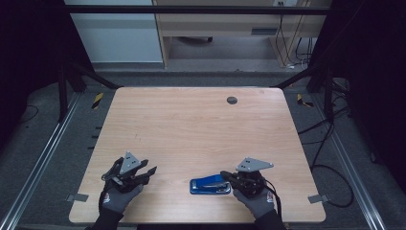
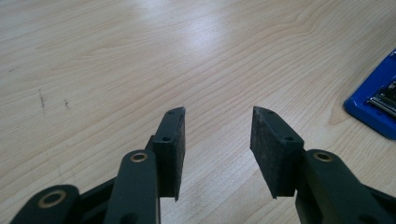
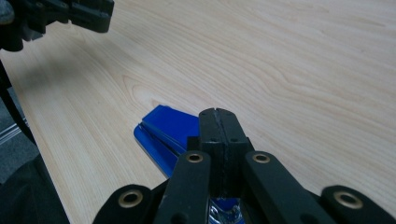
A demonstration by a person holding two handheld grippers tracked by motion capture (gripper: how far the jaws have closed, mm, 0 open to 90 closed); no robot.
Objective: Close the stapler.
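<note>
A blue stapler (image 1: 209,185) lies flat near the front edge of the wooden table (image 1: 191,124), right of centre. My right gripper (image 1: 224,175) is over its right end, jaws shut pad to pad with nothing between them. In the right gripper view the shut tips (image 3: 218,114) point along the stapler (image 3: 166,128) just above it; whether they touch it I cannot tell. My left gripper (image 1: 149,167) rests at the front left, open, with bare wood between its pads (image 2: 217,116). The stapler's blue corner (image 2: 373,105) sits at the right edge of the left gripper view.
A small dark round grommet (image 1: 231,100) is set into the table near its far edge. Metal rails (image 1: 43,153) run along both sides below the table. Cables (image 1: 330,143) lie on the floor at the right. The left gripper (image 3: 88,14) appears far off, top left, in the right gripper view.
</note>
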